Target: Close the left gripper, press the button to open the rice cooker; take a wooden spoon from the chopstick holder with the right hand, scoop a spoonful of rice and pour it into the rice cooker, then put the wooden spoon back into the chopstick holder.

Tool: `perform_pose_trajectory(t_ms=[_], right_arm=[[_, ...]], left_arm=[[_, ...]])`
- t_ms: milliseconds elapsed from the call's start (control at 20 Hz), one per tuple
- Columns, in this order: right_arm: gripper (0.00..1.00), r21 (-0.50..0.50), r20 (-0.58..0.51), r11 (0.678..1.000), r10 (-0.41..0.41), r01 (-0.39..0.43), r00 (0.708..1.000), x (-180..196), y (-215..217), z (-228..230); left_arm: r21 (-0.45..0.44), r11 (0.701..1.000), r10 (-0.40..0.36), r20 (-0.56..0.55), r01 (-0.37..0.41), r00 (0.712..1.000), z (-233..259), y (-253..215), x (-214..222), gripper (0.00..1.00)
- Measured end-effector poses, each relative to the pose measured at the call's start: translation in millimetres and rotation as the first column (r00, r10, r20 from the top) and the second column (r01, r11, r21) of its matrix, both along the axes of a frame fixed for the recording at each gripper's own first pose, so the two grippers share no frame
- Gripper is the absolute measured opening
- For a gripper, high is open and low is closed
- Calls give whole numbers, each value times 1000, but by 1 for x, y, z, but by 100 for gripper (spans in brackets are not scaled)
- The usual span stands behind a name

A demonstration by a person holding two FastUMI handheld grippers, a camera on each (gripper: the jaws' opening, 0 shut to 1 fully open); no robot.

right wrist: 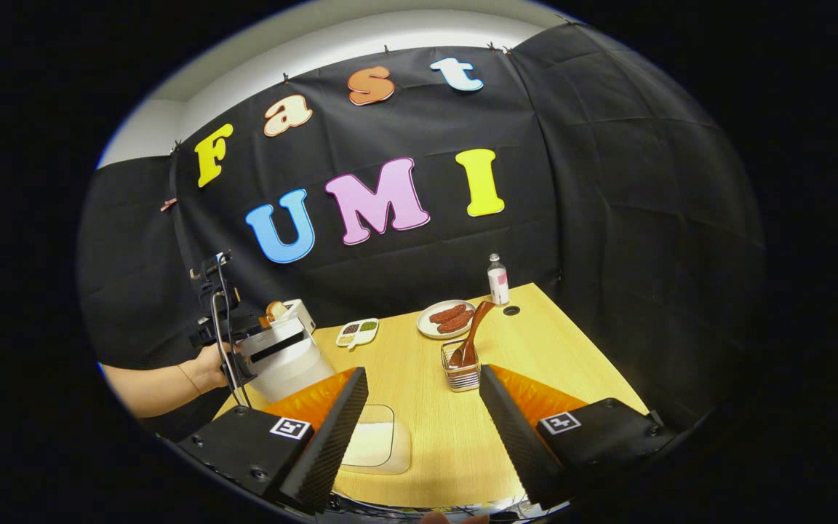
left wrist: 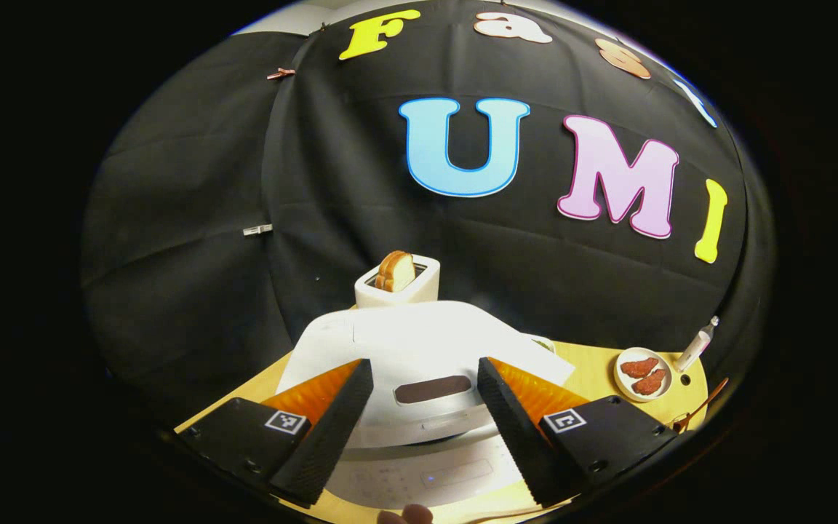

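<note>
Left claw [left wrist: 425, 418]: your fingers stand wide apart with nothing between them, hovering over the front of the rice cooker [left wrist: 419, 349]. The task wants them brought together before the press, so judge that step not yet done.
Left claw seen from the right gripper view: your hand [right wrist: 208, 367] holds it just beside the cooker's left side.
Right claw [right wrist: 423, 429]: also spread wide and empty, touching nothing, held low above the table [right wrist: 448, 451] on the near side of the cooker's right.
Rice cooker: white, lid down, at the table's left; its dark front latch panel [left wrist: 433, 389] sits between your left fingers, likely where the button lies.
Toaster [left wrist: 398, 280]: just behind the cooker, a slice of bread [left wrist: 396, 271] standing in its slot.
Wooden spoon [right wrist: 471, 333]: to the right of the cooker, well apart from it, standing bowl-down and tilted in the chopstick holder [right wrist: 461, 372], handle up and free, which should make for an easy pinch.
Rice container [right wrist: 374, 444]: a clear, shallow tub of white rice, near the cooker's front right, between cooker and holder, so the scoop path stays short.
Plate of sausages [right wrist: 448, 319]: behind the holder, far right of the cooker.
Bottle [right wrist: 497, 280]: beyond that plate.
Small divided dish [right wrist: 358, 332]: right of the cooker, toward the back.
Stage, as a judgement: opening move only.
</note>
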State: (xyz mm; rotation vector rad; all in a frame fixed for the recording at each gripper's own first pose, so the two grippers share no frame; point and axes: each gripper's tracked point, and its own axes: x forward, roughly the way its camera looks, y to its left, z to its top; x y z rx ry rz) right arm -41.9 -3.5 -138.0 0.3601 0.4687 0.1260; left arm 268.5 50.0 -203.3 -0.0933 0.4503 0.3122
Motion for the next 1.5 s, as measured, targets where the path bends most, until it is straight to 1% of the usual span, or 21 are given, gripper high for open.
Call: perform_pose_trajectory(t_ms=[350, 550, 600, 650, 700, 750, 800, 850, 1050, 1300, 1500], right_arm=[[98, 0, -12, 1000, 21, -21, 1000, -1, -1, -7], [98, 10, -17, 1000, 14, -14, 1000, -1, -3, -9], [98, 14, -21, 1000, 12, -12, 1000, -2, -3, -11], [98, 17, -23, 1000, 9, -9, 1000, -3, -4, -11], [98, 19, -24, 1000, 5, -5, 1000, -4, -5, -12], [98, 23, -28, 1000, 1, 0, 1000, -5, -6, -13], [98, 27, -31, 1000, -3, 4, 1000, -6, -6, -16], [98, 32, -36, 999, -4, 6, 999, -7, -6, -18], [98, 46, -36, 999, -7, 8, 999, -9, -4, -17], [98, 47, -26, 999, 8, -7, 1000, -6, -1, -11], [98, 35, -13, 999, 28, -27, 1000, -7, 3, -7]], left_arm=[[-4, 999, 35, -85, -35, 996, -35, -9, -4, 100], [13, 999, 31, -90, -30, 995, -39, -11, -7, 100], [10, 1000, 29, -103, -28, 994, -41, -11, -6, 100], [0, 1000, 22, -147, -22, 989, -53, -13, -9, 100], [16, 1000, 14, -140, -12, 990, -49, -12, -12, 100], [13, 1000, 13, -163, -11, 987, -55, -14, -11, 100], [18, 1000, 12, -150, -10, 989, -52, -13, -10, 100], [12, 1000, 14, -162, -13, 987, -55, -15, -9, 100], [40, 999, 11, -127, -6, 992, -49, -15, -11, 100], [36, 999, 3, -109, 1, 994, -43, -24, -28, 100], [32, 999, -14, -61, 16, 998, -29, -26, -33, 94]])
